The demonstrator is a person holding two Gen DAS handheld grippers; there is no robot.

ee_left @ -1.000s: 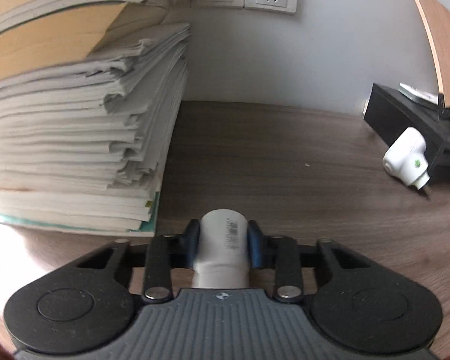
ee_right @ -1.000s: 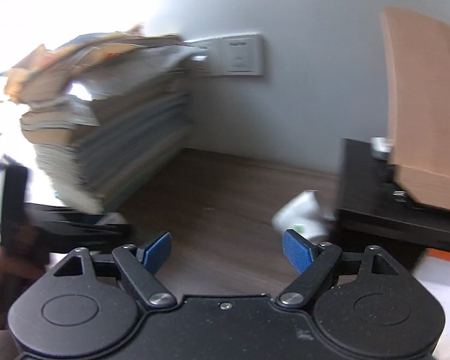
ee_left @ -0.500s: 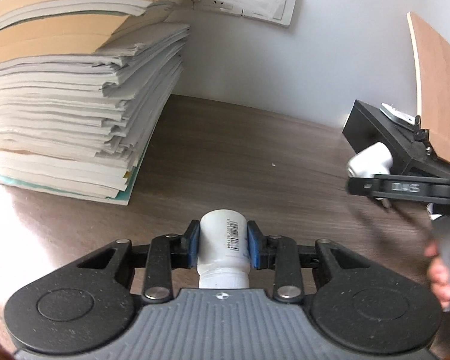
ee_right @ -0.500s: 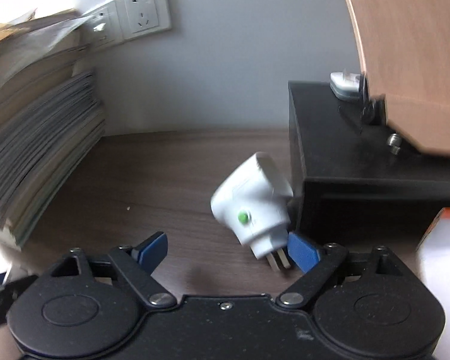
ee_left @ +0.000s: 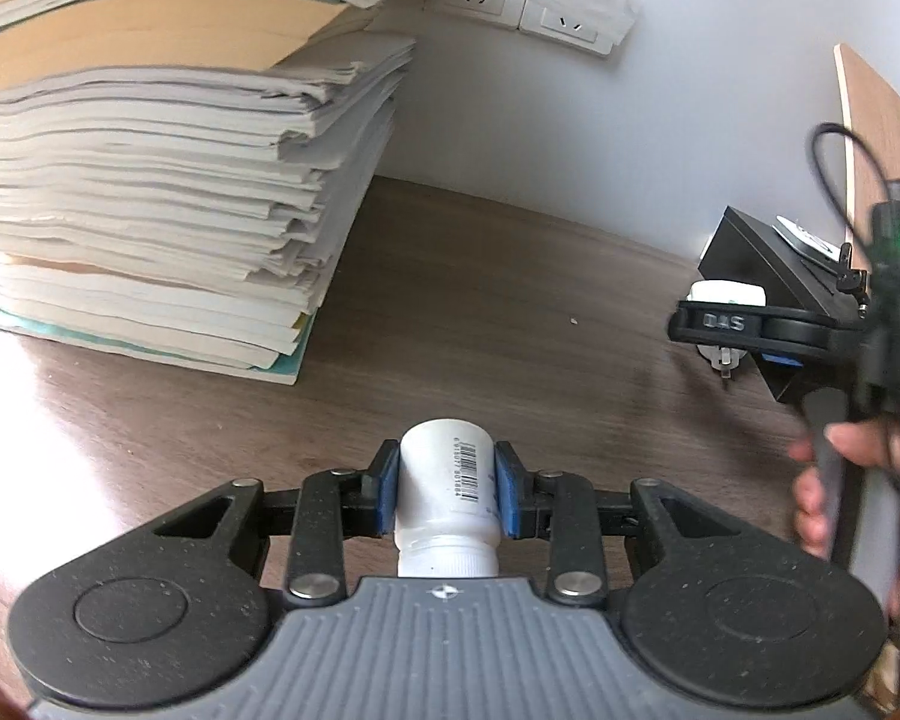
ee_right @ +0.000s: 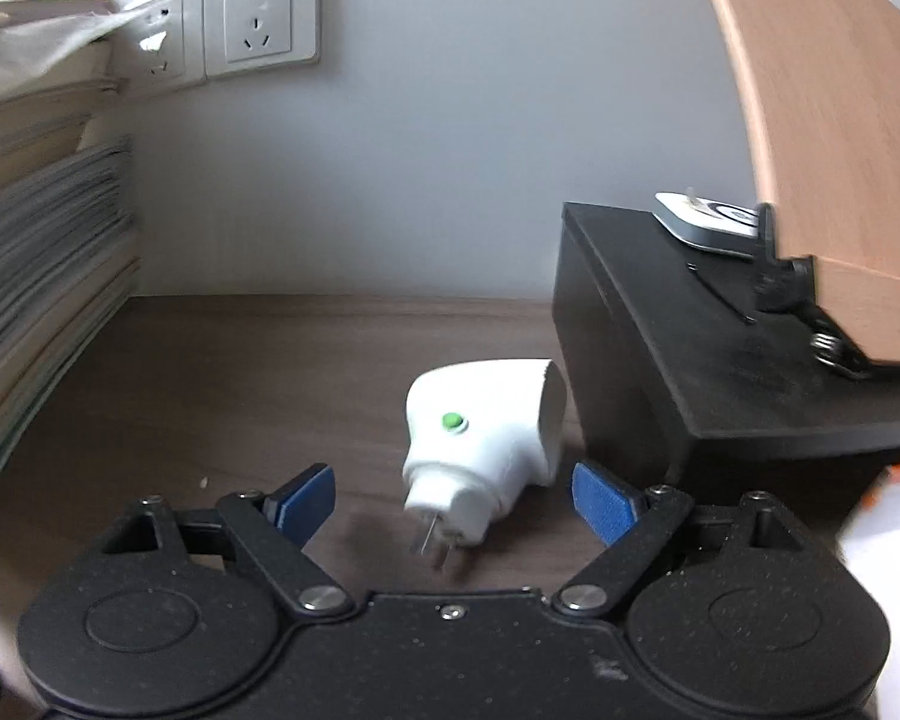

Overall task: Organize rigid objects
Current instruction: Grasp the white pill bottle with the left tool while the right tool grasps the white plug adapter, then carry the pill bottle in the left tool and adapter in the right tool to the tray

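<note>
Right wrist view: right hand-held gripper point(ee_right: 453, 495) gapes wide, empty, the white plug adapter point(ee_right: 486, 426) lying on the bench point(ee_right: 240, 372) at 12 o'clock, prongs toward it, just beside the black box point(ee_right: 660, 372). Left hand-held gripper point(ee_left: 447, 495) clamps a white bottle point(ee_left: 447, 480), farther off.

The right gripper point(ee_right: 453, 502) fills the lower part of the view at six o'clock, its blue-padded jaws spread wide, with the white plug adapter point(ee_right: 487, 435) lying on the dark wooden desk point(ee_right: 258, 372) between and just ahead of the pads, touching neither, prongs toward the camera and green button up. At three o'clock, just beside the adapter, stands a black box point(ee_right: 678, 348) under a tan wooden board point(ee_right: 834, 120). Wall sockets point(ee_right: 261, 15) sit at eleven o'clock above a paper stack point(ee_right: 36, 228) at nine.
</note>
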